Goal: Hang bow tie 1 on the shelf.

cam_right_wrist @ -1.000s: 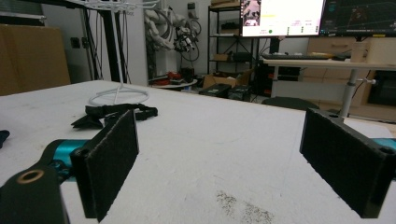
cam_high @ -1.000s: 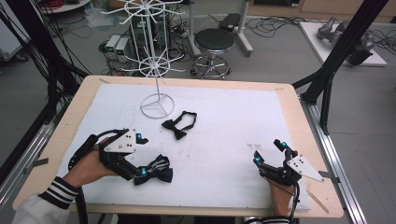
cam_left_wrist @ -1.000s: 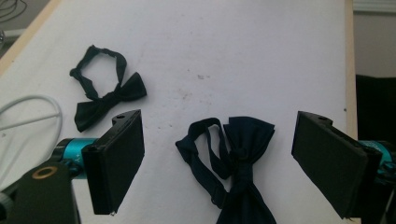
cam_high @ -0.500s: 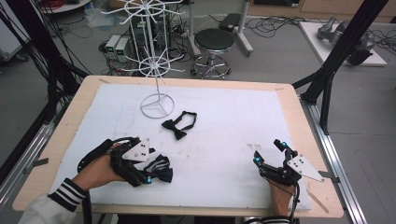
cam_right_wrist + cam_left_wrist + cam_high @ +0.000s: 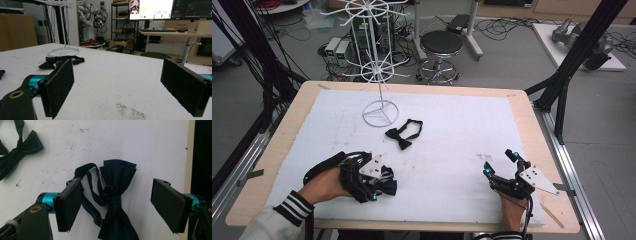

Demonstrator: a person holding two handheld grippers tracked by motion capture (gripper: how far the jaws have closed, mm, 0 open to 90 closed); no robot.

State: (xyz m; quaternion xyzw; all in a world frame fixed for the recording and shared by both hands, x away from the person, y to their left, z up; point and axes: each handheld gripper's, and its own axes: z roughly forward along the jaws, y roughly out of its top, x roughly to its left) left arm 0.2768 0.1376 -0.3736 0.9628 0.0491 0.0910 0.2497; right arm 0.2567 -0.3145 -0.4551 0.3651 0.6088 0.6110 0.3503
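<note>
Left gripper (image 5: 117,205), jaws closing around the near bow tie (image 5: 117,202), may catch only its strap (image 5: 86,182).

Each hand-held gripper (image 5: 379,181) has a black body, teal collars behind flat black rectangular pads (image 5: 68,203), a grey three-cornered plate on top and a trailing black cable. Behind the left one, a black-and-white striped cuff (image 5: 292,214), apparently knitted.

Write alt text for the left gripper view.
A dark navy bow tie with its strap lies on the white table cover, between the open tongs of the left gripper, whose pads are not touching it. A second, black bow tie lies at upper left.
</note>
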